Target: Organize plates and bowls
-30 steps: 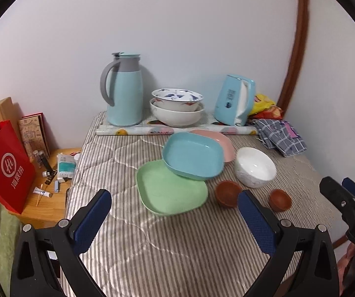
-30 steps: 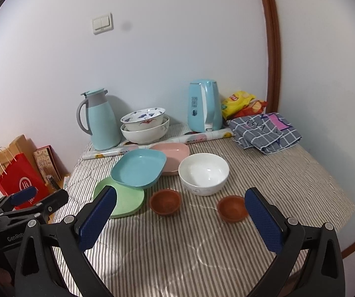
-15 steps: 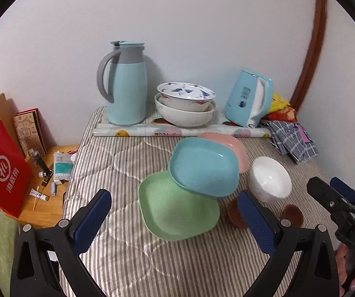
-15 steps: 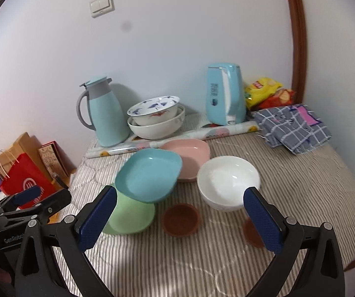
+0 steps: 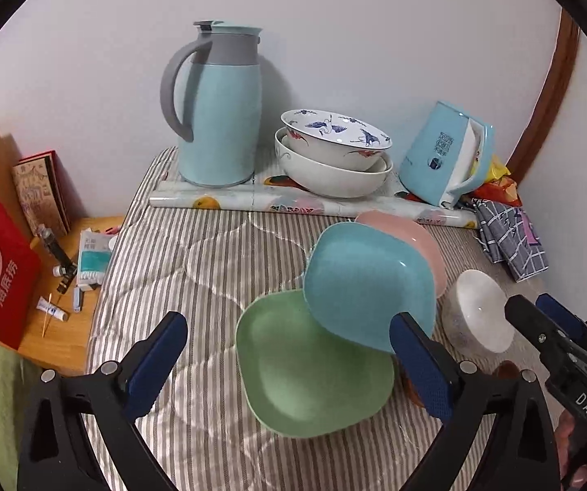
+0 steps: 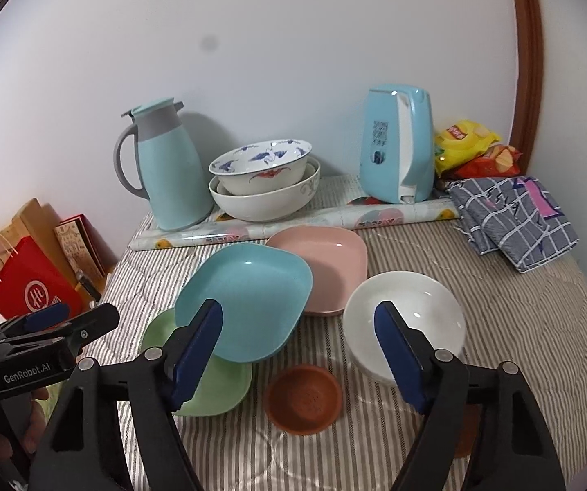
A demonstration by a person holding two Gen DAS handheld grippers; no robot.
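It was a home bedroom: dishes lay on a striped quilted bed (image 5: pixel 195 270), beside a wooden bedside stand (image 5: pixel 68 339) and a pale-blue thermos jug (image 5: pixel 221 122).

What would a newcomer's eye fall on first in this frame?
Probably the teal plate at the centre of the striped table, overlapping a green plate in front and a pink plate behind. Next, the white bowl to its right and the stacked patterned bowls by the wall.
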